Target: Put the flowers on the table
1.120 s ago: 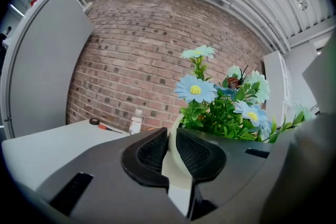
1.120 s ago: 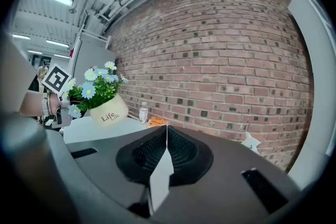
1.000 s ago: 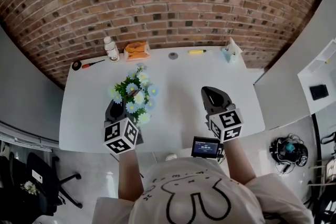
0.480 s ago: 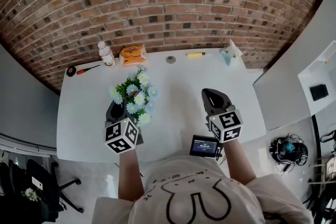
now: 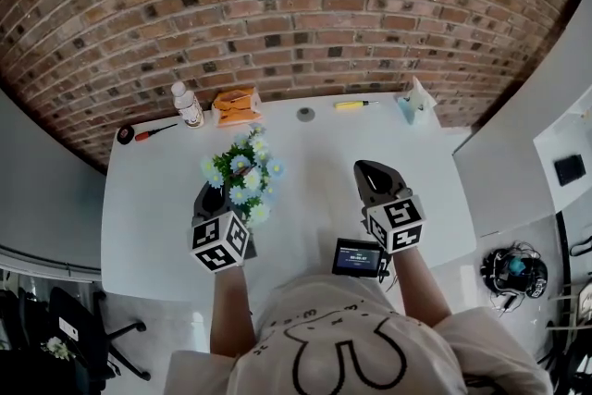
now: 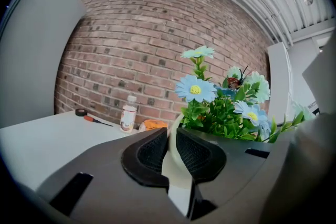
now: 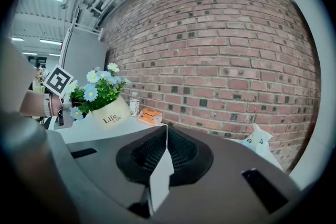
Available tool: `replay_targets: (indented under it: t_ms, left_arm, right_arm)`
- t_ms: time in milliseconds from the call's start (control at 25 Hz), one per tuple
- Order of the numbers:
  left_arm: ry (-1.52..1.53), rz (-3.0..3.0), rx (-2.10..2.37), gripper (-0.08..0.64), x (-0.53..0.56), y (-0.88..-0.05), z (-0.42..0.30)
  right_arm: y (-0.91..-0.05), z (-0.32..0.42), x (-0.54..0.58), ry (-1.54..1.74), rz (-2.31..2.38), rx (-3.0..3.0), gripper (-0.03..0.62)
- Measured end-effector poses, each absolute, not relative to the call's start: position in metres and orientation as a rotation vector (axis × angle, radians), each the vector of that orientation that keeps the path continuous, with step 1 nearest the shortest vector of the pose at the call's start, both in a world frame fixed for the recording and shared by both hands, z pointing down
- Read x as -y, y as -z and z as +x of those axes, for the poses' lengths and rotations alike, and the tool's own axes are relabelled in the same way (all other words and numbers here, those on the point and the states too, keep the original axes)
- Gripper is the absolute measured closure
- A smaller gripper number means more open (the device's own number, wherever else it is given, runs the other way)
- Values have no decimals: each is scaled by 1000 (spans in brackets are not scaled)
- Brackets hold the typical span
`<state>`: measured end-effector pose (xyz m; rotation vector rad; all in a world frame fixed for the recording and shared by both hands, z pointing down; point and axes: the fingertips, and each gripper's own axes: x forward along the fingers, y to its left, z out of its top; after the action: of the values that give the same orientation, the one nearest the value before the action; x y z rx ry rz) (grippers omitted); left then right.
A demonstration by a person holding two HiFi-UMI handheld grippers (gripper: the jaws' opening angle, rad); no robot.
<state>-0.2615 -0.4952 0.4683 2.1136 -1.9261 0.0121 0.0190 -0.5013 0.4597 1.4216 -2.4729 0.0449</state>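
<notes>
Overhead, the head view placed the left gripper (image 5: 216, 196) over the near left part of the white table (image 5: 314, 143), its front end tucked under the flowers (image 5: 246, 178), whose blue and white blooms covered whatever carried them. Only the left gripper view explained the hold: its jaws stood narrowly apart, clamped on the cream rim of the pot (image 6: 176, 181), with the greenery rising just beyond to the right. From the side, the right gripper view added the pot's rounded body with the word "Life" printed on it, low over the tabletop; whether its base touched the surface I could not tell. That same view showed the right gripper (image 7: 166, 131) with its jaws pressed together on nothing, well apart from the pot. A bottle (image 5: 188, 104) and an orange packet (image 5: 236, 104) stood at the far edge against the brick wall (image 5: 296, 5), clear of both grippers.
</notes>
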Motion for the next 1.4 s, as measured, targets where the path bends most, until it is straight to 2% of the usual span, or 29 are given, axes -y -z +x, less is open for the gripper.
replay_targets:
  t_ms: [1400]
  left_arm:
    - [-194, 1965, 1860, 500, 516, -570, -268]
  right_arm:
    - [-561, 22, 524, -301, 1297, 2332, 574]
